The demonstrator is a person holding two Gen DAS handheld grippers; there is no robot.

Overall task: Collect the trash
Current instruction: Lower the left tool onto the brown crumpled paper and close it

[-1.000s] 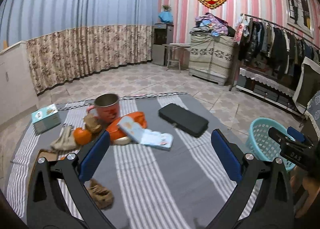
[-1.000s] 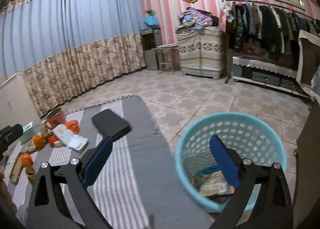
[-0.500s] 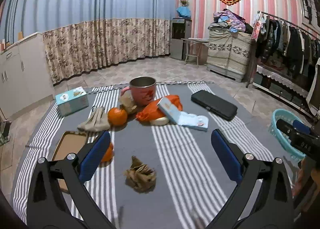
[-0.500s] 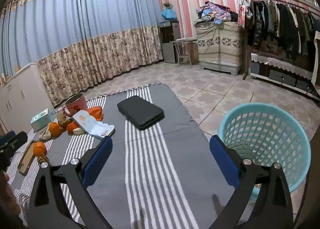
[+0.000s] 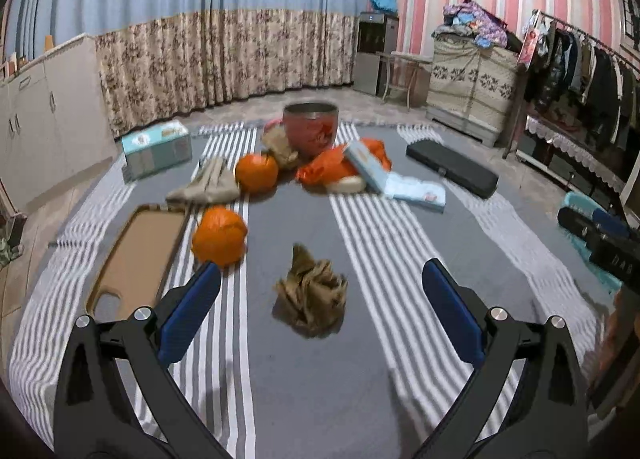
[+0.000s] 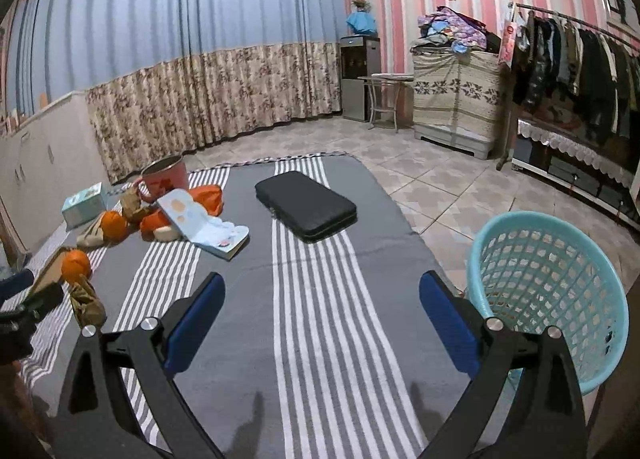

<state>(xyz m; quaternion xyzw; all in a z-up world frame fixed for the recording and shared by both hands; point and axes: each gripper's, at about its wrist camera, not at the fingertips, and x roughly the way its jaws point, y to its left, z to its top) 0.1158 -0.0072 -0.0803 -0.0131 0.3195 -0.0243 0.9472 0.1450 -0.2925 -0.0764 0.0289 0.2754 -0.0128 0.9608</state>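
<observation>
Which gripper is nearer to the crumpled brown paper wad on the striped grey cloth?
Left. The left gripper is open right at the crumpled brown paper wad, which sits between its fingers. The right gripper is open well off to the wad's right, beside the light blue plastic basket.

Crumpled brown paper wad (image 5: 310, 295), rough and matt; striped woven cloth (image 5: 360, 379) over desk; perforated glossy plastic basket (image 6: 548, 299); smooth matt black case (image 6: 306, 205); enamelled metal mug (image 5: 311, 133).

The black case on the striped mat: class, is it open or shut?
Shut. The black case lies flat on the striped mat, lid down along its whole edge, with nothing of its inside showing in either wrist view.
</observation>
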